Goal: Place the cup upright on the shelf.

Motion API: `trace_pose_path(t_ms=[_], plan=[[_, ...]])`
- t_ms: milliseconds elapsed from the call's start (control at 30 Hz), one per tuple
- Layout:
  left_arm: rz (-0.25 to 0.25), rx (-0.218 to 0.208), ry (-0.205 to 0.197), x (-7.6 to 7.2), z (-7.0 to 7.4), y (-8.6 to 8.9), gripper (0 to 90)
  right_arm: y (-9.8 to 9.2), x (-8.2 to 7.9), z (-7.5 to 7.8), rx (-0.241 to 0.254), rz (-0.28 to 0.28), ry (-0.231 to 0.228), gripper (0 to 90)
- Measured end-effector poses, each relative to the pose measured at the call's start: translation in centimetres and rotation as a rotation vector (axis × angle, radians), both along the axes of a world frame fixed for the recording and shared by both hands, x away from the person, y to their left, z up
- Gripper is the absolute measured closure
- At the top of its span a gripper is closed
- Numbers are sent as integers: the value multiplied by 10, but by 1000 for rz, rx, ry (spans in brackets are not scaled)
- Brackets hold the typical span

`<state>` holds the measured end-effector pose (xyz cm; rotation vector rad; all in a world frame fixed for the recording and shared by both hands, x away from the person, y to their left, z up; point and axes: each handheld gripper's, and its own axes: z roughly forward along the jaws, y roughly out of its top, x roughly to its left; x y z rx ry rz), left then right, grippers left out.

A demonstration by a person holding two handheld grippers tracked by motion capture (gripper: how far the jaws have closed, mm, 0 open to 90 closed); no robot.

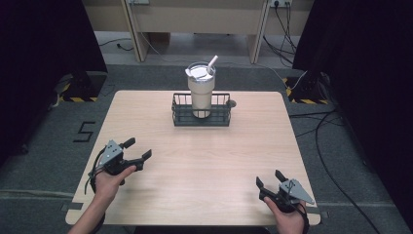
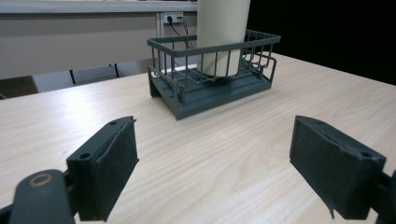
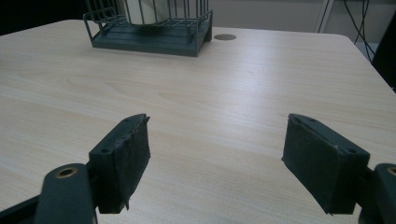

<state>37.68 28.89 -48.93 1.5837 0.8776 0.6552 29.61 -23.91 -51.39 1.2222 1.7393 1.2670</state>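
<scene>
Tumbler [image 2: 223, 35] cut off above by the left gripper view's edge, its foot screened by basket [image 2: 212, 70] wires, lid lettering too small.

cream tumbler [image 1: 200, 92], dark grey wire basket [image 1: 201, 118], pale woodgrain table [image 1: 204, 165].

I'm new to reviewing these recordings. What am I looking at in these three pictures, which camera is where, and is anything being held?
No robot here: a person holds a hand tool with a two-jaw claw in each hand. The top picture comes from a fixed camera above the person's side of the wooden table. In it the left claw is at the lower left and the right claw at the lower right. The other two pictures come from cameras riding on each claw, looking along its own black jaws. At the far side of the table stands a dark wire basket with a cream tumbler upright inside it, lid and straw on top. Both claws are open, holding nothing, and well short of the basket.
</scene>
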Motion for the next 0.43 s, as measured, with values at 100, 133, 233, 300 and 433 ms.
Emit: trace_pose_path(t_ms=[100,133,233,300,433], plan=[[10,2,1,-6,-2,3,144,0,0,0,0,-1,-1,232],[12,2,1,-7,-3,4,144,0,0,0,0,1,-2,232],[19,0,0,-10,-6,4,143,0,0,0,0,1,-2,232],[22,-1,-2,-12,-7,4,144,0,0,0,-4,2,-6,230],[24,-23,7,-17,-9,2,146,-1,0,1,-18,7,-26,220]])
